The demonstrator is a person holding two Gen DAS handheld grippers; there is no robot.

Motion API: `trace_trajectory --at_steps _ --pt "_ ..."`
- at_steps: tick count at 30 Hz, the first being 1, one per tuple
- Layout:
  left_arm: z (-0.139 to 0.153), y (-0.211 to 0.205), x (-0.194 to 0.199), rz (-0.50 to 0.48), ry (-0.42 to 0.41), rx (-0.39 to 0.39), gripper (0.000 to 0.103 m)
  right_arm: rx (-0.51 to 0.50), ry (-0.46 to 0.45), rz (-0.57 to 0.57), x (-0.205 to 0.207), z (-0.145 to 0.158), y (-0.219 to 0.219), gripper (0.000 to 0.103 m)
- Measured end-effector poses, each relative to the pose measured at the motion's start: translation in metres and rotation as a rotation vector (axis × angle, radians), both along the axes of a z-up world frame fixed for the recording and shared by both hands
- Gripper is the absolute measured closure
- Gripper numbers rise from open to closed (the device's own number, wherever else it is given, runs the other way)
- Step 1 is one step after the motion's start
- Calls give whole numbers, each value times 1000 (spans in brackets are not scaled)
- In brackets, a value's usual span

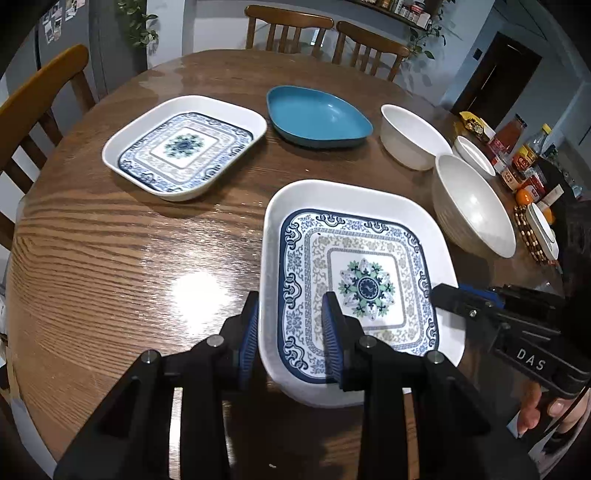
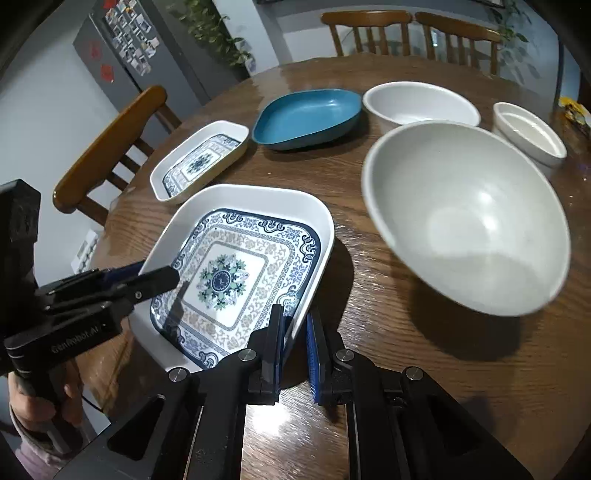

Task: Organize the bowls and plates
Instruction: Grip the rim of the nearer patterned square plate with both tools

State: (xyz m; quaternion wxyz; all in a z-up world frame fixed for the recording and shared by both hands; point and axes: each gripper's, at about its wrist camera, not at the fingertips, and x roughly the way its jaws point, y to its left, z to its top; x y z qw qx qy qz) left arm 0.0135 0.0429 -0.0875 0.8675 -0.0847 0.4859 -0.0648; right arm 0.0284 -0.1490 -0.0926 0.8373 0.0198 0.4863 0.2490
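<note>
Gripping the near patterned plate [image 1: 354, 280] at two edges: left gripper [image 1: 291, 332] clamped across the plate's left rim, one finger outside the wall, the other inside on the blue border; right gripper [image 2: 295, 332] pinched tight on the rim of the same plate's right wall, blue pads pressed to either side of it. Sat near the front edge of the round wooden table [image 1: 110, 258], whether lifted or resting could not be told. Matched by a second patterned plate [image 1: 184, 147] farther back to the left, well apart from the first. Beside that one, toward the middle, lay a blue dish [image 1: 317, 116], and just right of it a white bowl [image 1: 410, 136]. Nearer and right of the held plate stood a large white bowl [image 2: 465, 218], blurred in the right wrist view, with a small white bowl [image 2: 528, 133] behind it. Crowded the far right table edge with bottles and jars [image 1: 517, 155]. Ringed the table with wooden chairs [image 1: 288, 27]. Showed part of a hand [image 1: 535, 410] on the right gripper's handle.
</note>
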Motion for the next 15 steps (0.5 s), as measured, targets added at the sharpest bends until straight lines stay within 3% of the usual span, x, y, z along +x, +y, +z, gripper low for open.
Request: trace_trajectory --at_steps 15 --pt "2 -10 30 34 -8 36 73 -44 -31 -52 21 -4 9 90"
